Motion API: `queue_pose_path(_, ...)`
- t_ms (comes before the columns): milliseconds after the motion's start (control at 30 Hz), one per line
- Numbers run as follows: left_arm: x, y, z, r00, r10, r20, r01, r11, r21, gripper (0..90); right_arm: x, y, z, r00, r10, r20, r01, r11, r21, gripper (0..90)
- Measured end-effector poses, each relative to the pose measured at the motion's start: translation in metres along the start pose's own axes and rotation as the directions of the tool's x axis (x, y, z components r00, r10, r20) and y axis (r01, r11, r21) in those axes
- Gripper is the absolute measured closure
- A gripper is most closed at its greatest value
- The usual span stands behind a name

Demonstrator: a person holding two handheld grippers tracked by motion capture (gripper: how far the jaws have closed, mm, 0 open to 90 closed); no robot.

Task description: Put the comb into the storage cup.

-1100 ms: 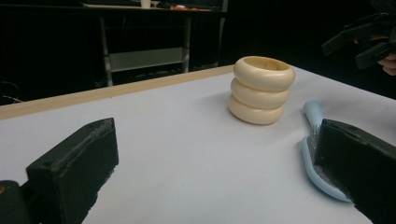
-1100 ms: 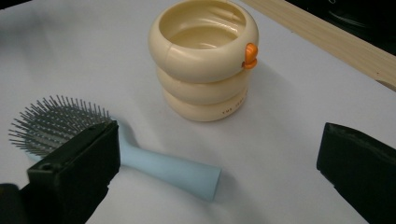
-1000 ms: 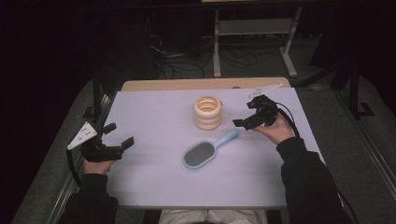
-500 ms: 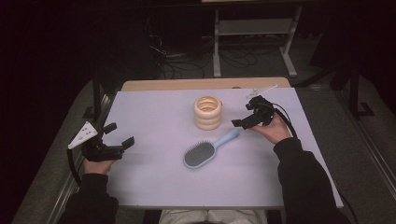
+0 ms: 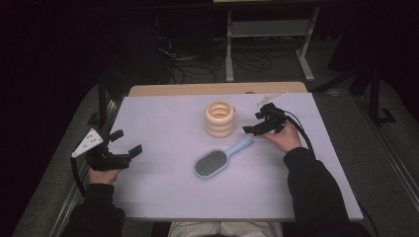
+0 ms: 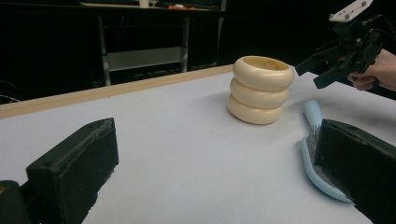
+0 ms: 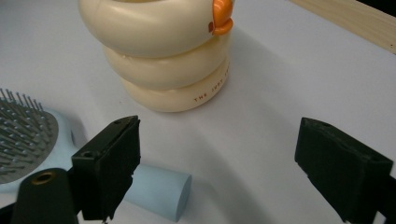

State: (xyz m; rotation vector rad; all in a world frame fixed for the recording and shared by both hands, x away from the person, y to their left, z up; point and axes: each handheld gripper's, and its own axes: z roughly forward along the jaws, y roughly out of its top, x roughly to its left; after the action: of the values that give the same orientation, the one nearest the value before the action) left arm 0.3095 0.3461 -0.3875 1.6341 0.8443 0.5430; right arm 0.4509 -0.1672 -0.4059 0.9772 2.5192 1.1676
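The right gripper (image 5: 253, 129) stands just over the handle end of the light blue hairbrush (image 5: 220, 159), with its jaws apart and nothing between them yet. They have just been closing a little. In the right gripper view the round end of the handle (image 7: 161, 189) lies beside the one jaw, partly under it, and not in the middle of the gap, so I judge the gripper must shift a bit sideways before it can close on the handle.

The hairbrush lies flat on the table (image 5: 163, 118), bristles up. Its long axis runs diagonally: the handle points to the right gripper and the head points toward the person. The jaws stand roughly across this axis, which suits a grasp.

Just beyond the handle stands the cream ringed cup (image 5: 220, 119), upright and near, so the approach has little room on that side.

The left gripper (image 5: 129, 143) rests at the left table edge, wide open and empty, well apart from the hairbrush. The right hand is clearly the nearer one.
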Motion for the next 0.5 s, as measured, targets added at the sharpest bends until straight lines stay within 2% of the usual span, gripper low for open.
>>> queue_pose_path(200, 0.0, 0.0, 0.001, 1.0, 0.002, 0.002, -0.002, 1.0, 0.004, 0.0, -0.002, -0.002, 0.007, 0.9998, 0.014, -0.011, -0.014, 0.9999, 0.007, 19.9)
queue_pose_path(233, 0.0, 0.0, 0.001, 1.0, 0.003, 0.003, -0.003, 1.0, 0.003, 0.0, -0.002, -0.003, 0.011, 0.9996, 0.02, -0.019, -0.02, 0.9997, 0.013, 23.6)
queue_pose_path(267, 0.0, 0.0, 0.001, 1.0, 0.004, 0.003, -0.004, 1.0, 0.003, 0.0, -0.002, -0.003, 0.011, 0.9996, 0.02, -0.019, -0.02, 0.9997, 0.013, 23.6)
queue_pose_path(300, 0.0, 0.0, 0.001, 1.0, 0.003, 0.001, -0.003, 1.0, 0.003, 0.0, -0.003, -0.004, 0.014, 0.9994, 0.021, -0.028, -0.02, 0.9995, 0.023, 28.5)
queue_pose_path(333, 0.0, 0.0, 0.0, 1.0, 0.001, 0.001, -0.001, 1.0, 0.003, 0.0, -0.003, -0.004, 0.014, 0.9994, 0.021, -0.028, -0.02, 0.9995, 0.023, 28.5)
queue_pose_path(433, 0.0, 0.0, 0.0, 1.0, 0.002, 0.001, -0.002, 1.0, 0.002, 0.0, -0.002, -0.005, 0.02, 0.9993, 0.012, -0.036, -0.011, 0.9992, 0.038, 36.5)
queue_pose_path(467, 0.0, 0.0, 0.0, 1.0, 0.001, 0.002, -0.001, 1.0, 0.003, 0.0, -0.002, -0.005, 0.02, 0.9993, 0.012, -0.036, -0.011, 0.9992, 0.038, 36.5)
queue_pose_path(500, 0.0, 0.0, 0.001, 1.0, 0.002, 0.002, -0.002, 1.0, 0.003, 0.0, -0.001, -0.006, 0.023, 0.9992, -0.001, -0.039, 0.002, 0.9991, 0.042, 41.4)
